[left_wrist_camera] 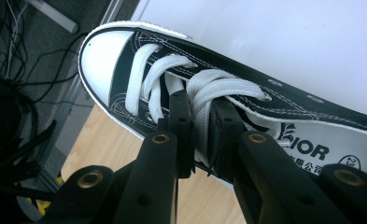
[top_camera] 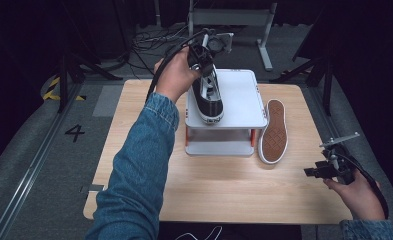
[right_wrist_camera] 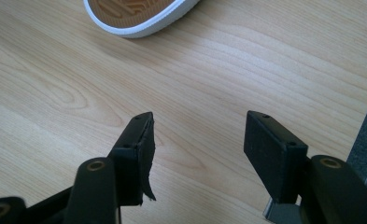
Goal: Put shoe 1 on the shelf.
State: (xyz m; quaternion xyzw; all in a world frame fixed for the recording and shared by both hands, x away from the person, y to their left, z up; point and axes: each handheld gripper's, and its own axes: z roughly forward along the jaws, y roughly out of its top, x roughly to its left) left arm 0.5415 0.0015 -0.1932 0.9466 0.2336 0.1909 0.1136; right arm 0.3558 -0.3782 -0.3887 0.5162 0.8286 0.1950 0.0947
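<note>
A black canvas sneaker (top_camera: 210, 97) with white laces and a white toe cap hangs over the top of a white two-level rack (top_camera: 244, 95). My left gripper (top_camera: 204, 64) holds it from above. In the left gripper view the jaws are shut on the white laces (left_wrist_camera: 204, 100) of that sneaker (left_wrist_camera: 139, 79). A second sneaker (top_camera: 274, 131) lies on its side on the table, right of the rack, its brown sole facing me; its toe (right_wrist_camera: 134, 14) shows in the right gripper view. My right gripper (top_camera: 318, 171) (right_wrist_camera: 197, 140) is open over bare wood near the table's right edge.
The light wooden table (top_camera: 224, 185) has free room in front of the rack. The rack's lower shelf (top_camera: 216, 148) is bare. Dark floor, cables and stand legs surround the table; a metal frame (top_camera: 231, 20) stands behind it.
</note>
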